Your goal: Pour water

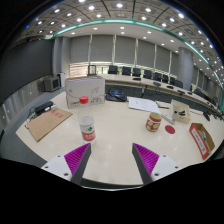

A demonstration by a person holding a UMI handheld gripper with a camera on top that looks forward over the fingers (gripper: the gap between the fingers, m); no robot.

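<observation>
Your fingers (110, 160) sit wide apart w/ nothing held, above the bench (120, 130); cup (87, 128) stands upright, long axis vertical, just ahead of them, jar (153, 122) to its right.

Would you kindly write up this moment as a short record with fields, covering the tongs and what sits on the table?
tongs: tongs open, holding nothing
just ahead: clear cup with red label, upright, slightly toward the left finger
beyond, right: brown jar with white lid
farther back: white box
left: cardboard sheet
right: red packet
surface: pale table
</observation>
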